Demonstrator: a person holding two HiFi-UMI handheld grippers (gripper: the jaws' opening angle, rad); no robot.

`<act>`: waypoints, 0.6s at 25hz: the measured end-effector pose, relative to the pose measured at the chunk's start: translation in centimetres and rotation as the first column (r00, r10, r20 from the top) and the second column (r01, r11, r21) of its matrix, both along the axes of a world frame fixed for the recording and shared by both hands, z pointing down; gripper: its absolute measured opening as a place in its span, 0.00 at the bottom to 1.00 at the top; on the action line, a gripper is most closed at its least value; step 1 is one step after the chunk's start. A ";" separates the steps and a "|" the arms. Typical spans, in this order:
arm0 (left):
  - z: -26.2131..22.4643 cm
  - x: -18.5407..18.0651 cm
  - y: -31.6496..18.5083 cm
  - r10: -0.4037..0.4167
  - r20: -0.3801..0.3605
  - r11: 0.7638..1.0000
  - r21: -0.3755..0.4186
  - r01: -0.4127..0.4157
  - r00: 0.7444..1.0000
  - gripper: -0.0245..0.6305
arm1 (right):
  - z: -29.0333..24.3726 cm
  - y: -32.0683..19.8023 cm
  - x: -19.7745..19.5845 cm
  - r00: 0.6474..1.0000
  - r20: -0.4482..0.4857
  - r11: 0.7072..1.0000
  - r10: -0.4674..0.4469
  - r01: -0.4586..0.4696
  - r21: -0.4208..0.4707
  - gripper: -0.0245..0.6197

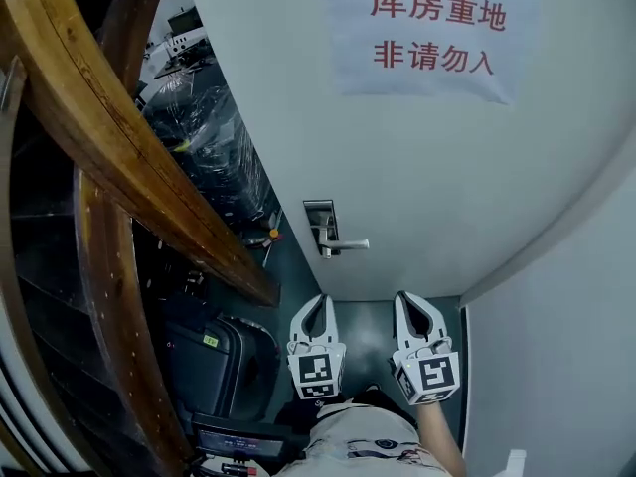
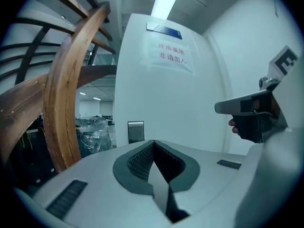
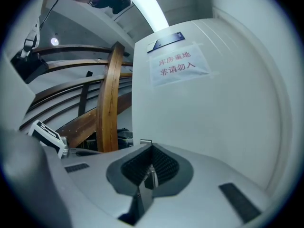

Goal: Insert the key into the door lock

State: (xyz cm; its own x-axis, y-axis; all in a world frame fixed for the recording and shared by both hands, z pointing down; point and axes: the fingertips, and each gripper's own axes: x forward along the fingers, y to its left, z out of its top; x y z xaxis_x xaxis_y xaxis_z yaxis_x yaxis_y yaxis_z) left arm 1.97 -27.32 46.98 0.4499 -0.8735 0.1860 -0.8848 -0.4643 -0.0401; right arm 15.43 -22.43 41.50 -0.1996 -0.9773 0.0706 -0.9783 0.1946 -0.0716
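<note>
The white door [image 1: 427,187] stands closed, and its lock plate [image 1: 320,222], a narrow metal panel near the door's left edge, is the reference point here. A lever handle [image 1: 350,244] sticks out from the lower part of the lock plate towards the right. In the head view both tools hover below the lock plate, over the dark floor [image 1: 368,331] and clear of the door. The left tool [image 1: 320,301] is almost straight beneath the plate, and the right tool [image 1: 407,301] is beneath it and off to the right, just beside the left one. The left tool's jaws are pressed together with nothing between the pads; in its own view the lock plate shows just above and left of the closed tips. The right tool's jaws are clamped on the key [image 3: 151,174], a small silvery piece pinched between the ribbed pads, so the key is well apart from the lock plate and not in it. High above and to the right of the lock plate a paper notice [image 1: 432,33] with red characters is stuck on the door. Left of the plate a curved wooden beam [image 1: 119,137] sweeps diagonally across; beyond it, up and left of the plate, are plastic-wrapped goods [image 1: 204,142]. Below and left of the plate sits a dark suitcase [image 1: 214,361].
</note>
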 end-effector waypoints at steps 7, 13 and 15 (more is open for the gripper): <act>-3.5 -0.7 -1.0 -0.022 -0.026 0.998 0.064 0.023 0.999 0.04 | -2.0 -1.3 -0.8 1.000 -0.006 0.999 -0.015 0.015 0.045 0.05; -4.7 0.0 -1.6 -0.018 -0.031 0.996 0.088 0.020 0.999 0.04 | -2.9 -1.4 -0.1 1.000 -0.006 0.998 0.000 0.001 0.070 0.05; -5.0 0.3 -1.7 -0.014 -0.032 0.995 0.097 0.017 0.999 0.04 | -3.1 -1.3 0.1 1.000 -0.005 0.997 0.003 -0.002 0.075 0.05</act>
State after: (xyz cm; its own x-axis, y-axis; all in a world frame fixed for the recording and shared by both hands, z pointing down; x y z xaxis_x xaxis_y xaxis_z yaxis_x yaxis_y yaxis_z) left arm 2.29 -28.99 42.00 0.4405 -0.8936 0.0861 -0.8934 -0.4457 -0.0561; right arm 15.53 -23.77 38.40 -0.1970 -0.9804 -0.0019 -0.9791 0.1968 -0.0517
